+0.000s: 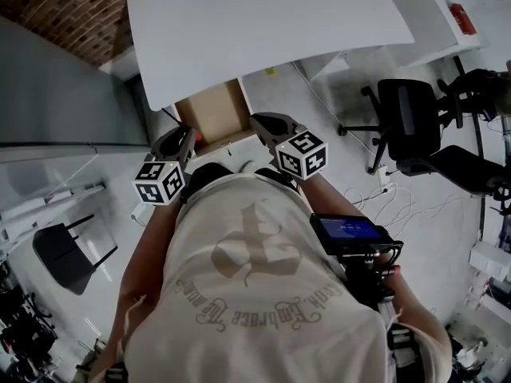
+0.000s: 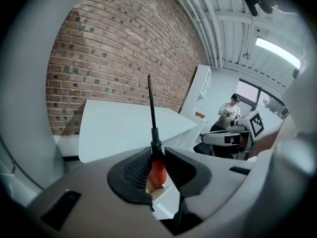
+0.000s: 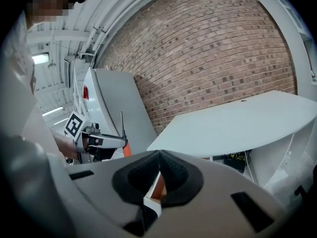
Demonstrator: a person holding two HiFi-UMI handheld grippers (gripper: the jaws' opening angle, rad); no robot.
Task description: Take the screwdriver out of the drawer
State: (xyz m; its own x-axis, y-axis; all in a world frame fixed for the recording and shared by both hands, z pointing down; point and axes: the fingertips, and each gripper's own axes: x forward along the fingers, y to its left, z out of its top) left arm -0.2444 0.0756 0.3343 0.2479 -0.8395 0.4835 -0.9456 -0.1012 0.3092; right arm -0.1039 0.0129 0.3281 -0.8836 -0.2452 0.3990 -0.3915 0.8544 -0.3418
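Note:
A screwdriver [image 2: 157,171] with an orange handle and a thin dark shaft stands upright between the pads of my left gripper [image 2: 157,152], which is shut on the handle. From above, the left gripper [image 1: 186,140] hangs just left of the open drawer [image 1: 211,112], a wooden-bottomed box under the white desk [image 1: 263,30]. My right gripper [image 1: 268,125] is just right of the drawer, and its pads meet with nothing between them [image 3: 159,157]. The right gripper view shows the left gripper [image 3: 106,142] to its left, the screwdriver's shaft [image 3: 122,125] pointing up.
A black office chair [image 1: 415,118] stands right of the desk and another black chair [image 1: 64,254] at the left. A grey panel [image 1: 56,94] borders the desk's left side. A brick wall [image 2: 124,53] rises behind. Cables lie on the floor [image 1: 383,198]. A person [image 2: 230,110] sits far back.

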